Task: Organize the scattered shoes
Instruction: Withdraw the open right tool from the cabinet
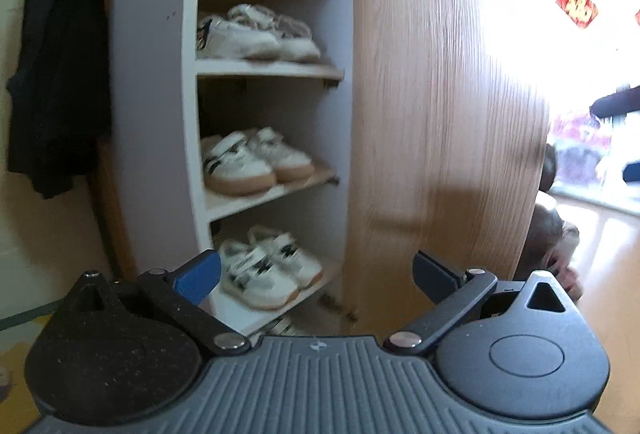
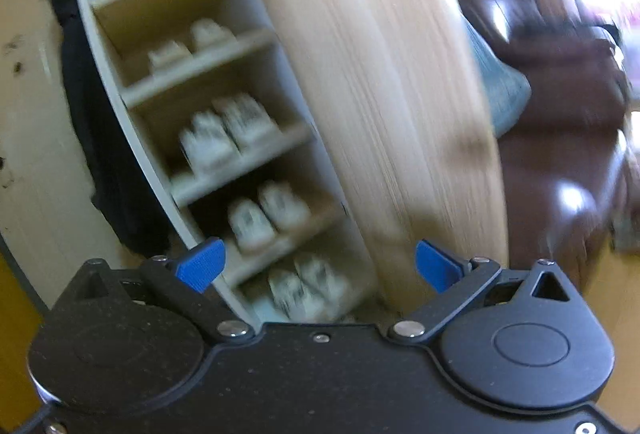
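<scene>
Left wrist view, left claw [image 1: 316, 276] spread empty, shelved sneakers [image 1: 268, 268] just ahead, right claw [image 2: 320, 266] likewise.

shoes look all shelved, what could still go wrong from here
The wooden cabinet door stands open right in front of both open, empty claws, left claw and right claw; a careless swing could knock it or pinch a finger on closing.

The lowest pair of sneakers sits near the shelf's front edge, so the closing door might catch a toe.

The right wrist view is motion-blurred, suggesting quick movement close to the shelf edge.
</scene>
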### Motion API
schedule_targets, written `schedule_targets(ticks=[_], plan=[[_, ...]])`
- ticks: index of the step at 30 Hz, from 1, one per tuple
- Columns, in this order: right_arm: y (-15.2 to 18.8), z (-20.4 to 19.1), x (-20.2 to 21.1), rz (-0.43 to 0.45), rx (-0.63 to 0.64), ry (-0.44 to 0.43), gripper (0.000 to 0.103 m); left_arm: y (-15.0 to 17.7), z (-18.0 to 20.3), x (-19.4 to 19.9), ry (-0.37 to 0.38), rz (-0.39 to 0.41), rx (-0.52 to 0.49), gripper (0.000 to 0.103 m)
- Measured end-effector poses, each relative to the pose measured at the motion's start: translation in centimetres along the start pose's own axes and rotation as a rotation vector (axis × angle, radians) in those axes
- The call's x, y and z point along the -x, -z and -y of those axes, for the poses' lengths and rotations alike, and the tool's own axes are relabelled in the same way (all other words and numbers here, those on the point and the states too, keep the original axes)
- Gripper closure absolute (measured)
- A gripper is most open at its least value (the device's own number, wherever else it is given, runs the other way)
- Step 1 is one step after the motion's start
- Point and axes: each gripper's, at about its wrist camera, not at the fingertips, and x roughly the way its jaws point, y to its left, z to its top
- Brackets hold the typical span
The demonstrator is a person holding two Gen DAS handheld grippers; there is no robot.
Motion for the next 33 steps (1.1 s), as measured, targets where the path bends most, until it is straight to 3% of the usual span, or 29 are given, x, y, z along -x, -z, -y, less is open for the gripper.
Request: schedule_targets(ticks=[2,8,14,22,33], plan=[[2.6,0.7,0.0,-0.028,0.004,0.04,0.0,1.1,0.1,0.8,-0.014,-0.015,0.003,0.0],[6.9,1.6,1.0,-0.038,-0.033,0.04,0.0,3.9,0.7,3.8,-0.08,-0.023,-0.031,0.0],[10.2,2.0,1.8,-0.091,0.047,0.049,0.0,3.9,2.2,6.5,-0.123,0.001,-0.062,0.0],[9.2,2.7,4.8,-0.069,0.055,0.052,0.0,3.2,5.0,10.2,-0.178,0.041,-0.1,0.0],[10.8,3.4,5.2,-0.134,0.06,0.063,0.0,3.5,7.7,10.5,-0.18,-0.007,-0.146,0.0]])
